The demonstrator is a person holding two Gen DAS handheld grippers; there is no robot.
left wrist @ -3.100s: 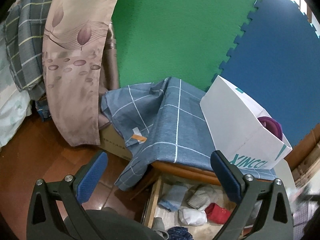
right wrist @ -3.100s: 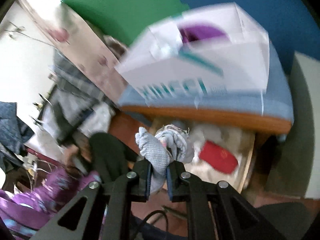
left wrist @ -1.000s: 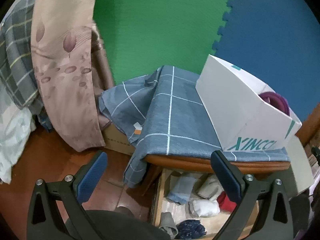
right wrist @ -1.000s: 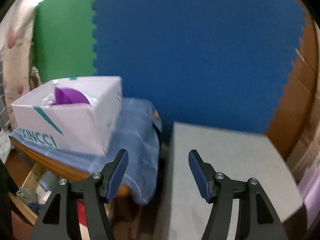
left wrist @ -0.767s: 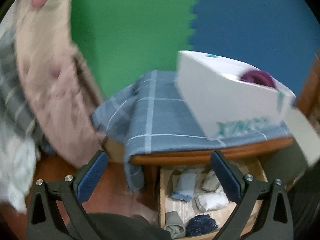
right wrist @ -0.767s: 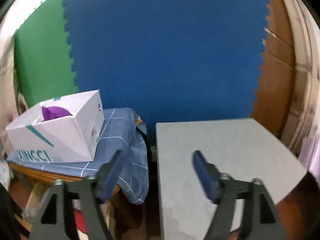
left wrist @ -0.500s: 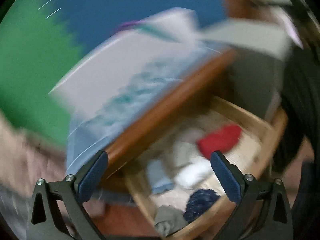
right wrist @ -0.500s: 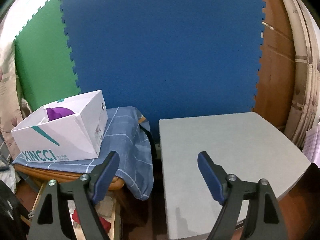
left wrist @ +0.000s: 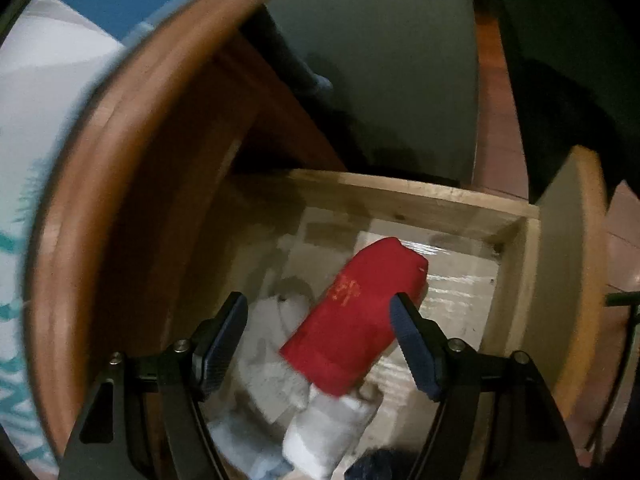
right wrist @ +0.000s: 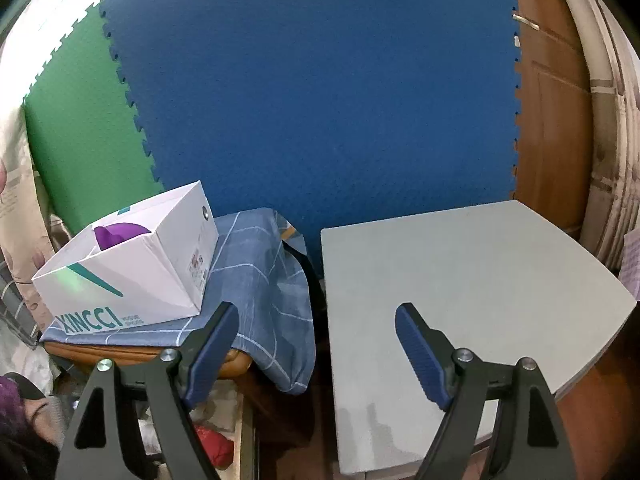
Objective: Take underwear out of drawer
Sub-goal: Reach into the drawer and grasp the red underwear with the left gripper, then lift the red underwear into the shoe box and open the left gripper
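In the left wrist view, a folded red underwear piece (left wrist: 356,316) lies in the open wooden drawer (left wrist: 400,196). My left gripper (left wrist: 320,320) hangs over it pointing steeply down. Its jaws are closing, with the red piece between them and the pads clear of it. A white folded piece (left wrist: 328,428) and a dark blue one (left wrist: 372,464) lie nearer me. My right gripper (right wrist: 316,320) is open and empty above the gap between the cloth-covered stand and the grey table (right wrist: 460,280). The red piece (right wrist: 214,446) also shows low in that view.
A white XINCCI box (right wrist: 132,272) holding something purple stands on a blue checked cloth (right wrist: 260,280) over the wooden stand top (left wrist: 120,160). Blue and green foam mats line the wall behind. A wooden door (right wrist: 552,120) is at right.
My left gripper swung down from facing the stand to hang over the drawer, rolling as it went, and its jaws narrowed. My right gripper, earlier shut on a grey garment, is empty and wider.
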